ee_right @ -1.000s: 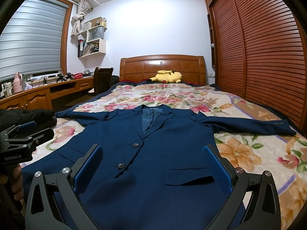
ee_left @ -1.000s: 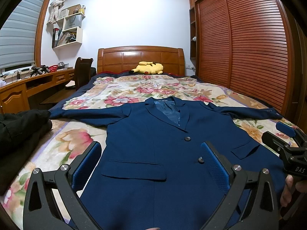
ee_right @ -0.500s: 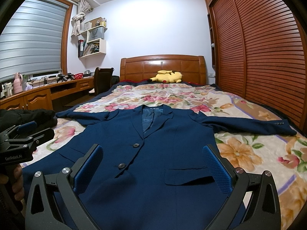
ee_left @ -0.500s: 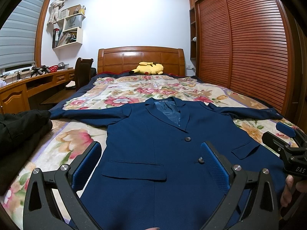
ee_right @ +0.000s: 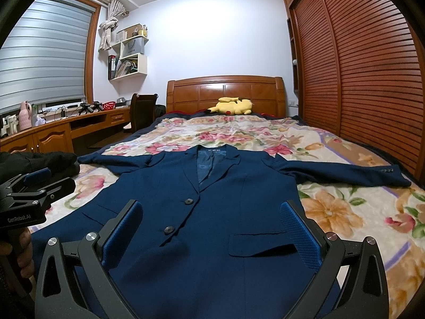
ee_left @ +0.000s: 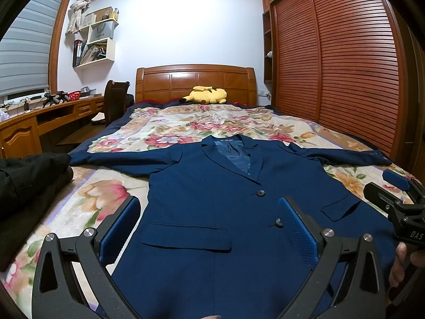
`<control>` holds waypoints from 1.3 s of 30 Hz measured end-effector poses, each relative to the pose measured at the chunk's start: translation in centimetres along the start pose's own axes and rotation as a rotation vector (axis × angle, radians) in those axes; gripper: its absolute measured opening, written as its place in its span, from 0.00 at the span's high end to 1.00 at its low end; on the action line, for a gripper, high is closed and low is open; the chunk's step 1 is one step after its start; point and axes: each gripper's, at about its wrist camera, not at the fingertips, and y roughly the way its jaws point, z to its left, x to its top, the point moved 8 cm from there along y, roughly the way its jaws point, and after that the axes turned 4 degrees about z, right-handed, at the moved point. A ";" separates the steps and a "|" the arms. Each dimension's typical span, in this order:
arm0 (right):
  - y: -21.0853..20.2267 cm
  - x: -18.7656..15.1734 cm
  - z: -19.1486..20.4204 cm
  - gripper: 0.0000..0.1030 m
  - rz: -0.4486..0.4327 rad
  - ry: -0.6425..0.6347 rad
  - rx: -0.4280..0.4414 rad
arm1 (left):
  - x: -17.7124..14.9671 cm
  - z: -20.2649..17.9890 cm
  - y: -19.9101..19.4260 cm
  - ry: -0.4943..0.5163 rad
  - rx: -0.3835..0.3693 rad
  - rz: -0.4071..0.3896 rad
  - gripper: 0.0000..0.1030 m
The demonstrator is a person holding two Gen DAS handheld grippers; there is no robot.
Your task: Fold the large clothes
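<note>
A navy blue suit jacket [ee_left: 212,186] lies flat, front up, on the floral bedspread, both sleeves spread out to the sides; it also shows in the right wrist view [ee_right: 212,199]. My left gripper [ee_left: 209,223] is open and empty, held above the jacket's lower front. My right gripper [ee_right: 209,226] is open and empty above the same lower front, a little to the right. The right gripper shows at the right edge of the left wrist view [ee_left: 393,199], and the left gripper shows at the left edge of the right wrist view [ee_right: 34,186].
A black garment [ee_left: 26,175] lies on the bed's left edge. A yellow plush toy [ee_left: 204,95] rests by the wooden headboard [ee_left: 195,79]. A desk and chair [ee_left: 114,101] stand to the left, a slatted wardrobe [ee_left: 345,66] to the right.
</note>
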 end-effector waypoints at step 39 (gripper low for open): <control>6.6 4.8 5.1 0.00 0.033 -0.085 0.155 | 1.7 11.8 3.1 0.050 0.085 0.123 0.01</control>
